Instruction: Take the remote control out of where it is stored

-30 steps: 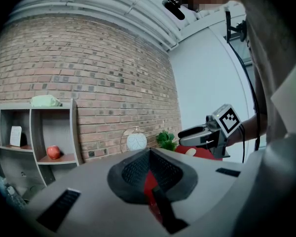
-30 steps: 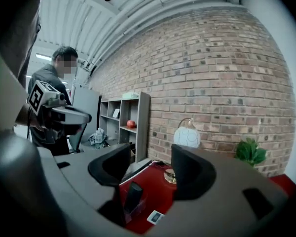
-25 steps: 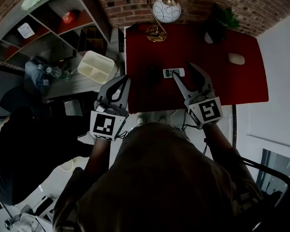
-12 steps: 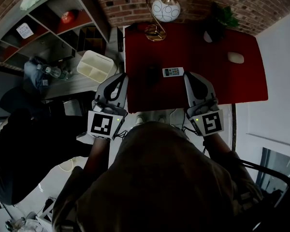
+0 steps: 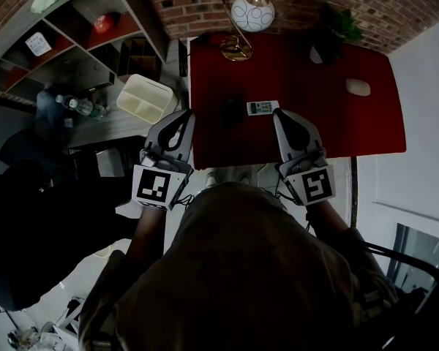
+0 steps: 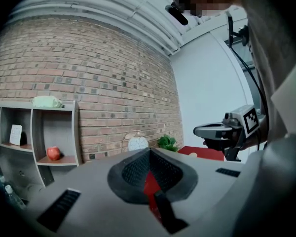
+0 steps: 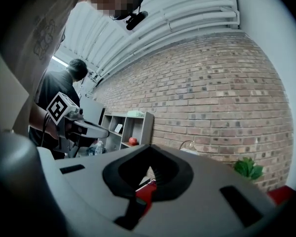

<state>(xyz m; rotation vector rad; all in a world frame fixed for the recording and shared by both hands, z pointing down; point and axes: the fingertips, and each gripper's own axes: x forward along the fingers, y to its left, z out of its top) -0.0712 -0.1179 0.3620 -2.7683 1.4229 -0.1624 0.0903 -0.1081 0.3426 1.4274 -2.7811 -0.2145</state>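
Remote (image 5: 262,108) lies flat on the red table (image 5: 329,119), just ahead of my right gripper (image 5: 279,115). That one and the left gripper (image 5: 184,115) are both clenched on nothing. I'd guess it's light, stiff, slick plastic, so I'd pinch across the long edges mid-body.

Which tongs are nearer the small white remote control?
Right. The right tongs point close by the white remote control's right end; the left tongs sit farther left, at the red table's edge.
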